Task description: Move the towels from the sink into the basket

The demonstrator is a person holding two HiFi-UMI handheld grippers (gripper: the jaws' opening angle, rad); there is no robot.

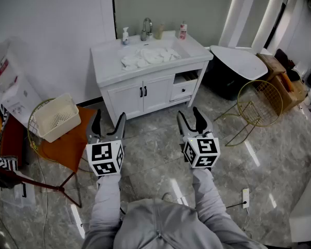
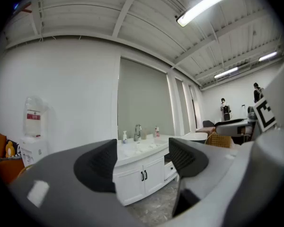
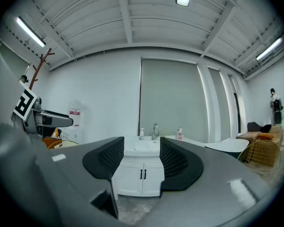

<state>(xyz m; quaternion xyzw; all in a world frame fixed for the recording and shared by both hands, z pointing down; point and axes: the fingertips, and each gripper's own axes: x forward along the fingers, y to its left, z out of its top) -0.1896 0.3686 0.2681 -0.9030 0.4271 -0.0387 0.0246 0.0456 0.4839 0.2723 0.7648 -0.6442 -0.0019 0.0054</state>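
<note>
**Jaws spread and empty as both grippers face the sink**

The white towels lie heaped in the sink of a white vanity. The pile's long axis runs roughly nine to three o'clock across the basin, below the faucet. Left gripper and right gripper are held level over the tiled floor, jaws parted with nothing between them. The towels sit at twelve o'clock, well apart from both, and neither hand is clearly nearer. The cream basket rests on an orange chair at about nine o'clock of the left gripper, the closer hand for the drop.
</note>
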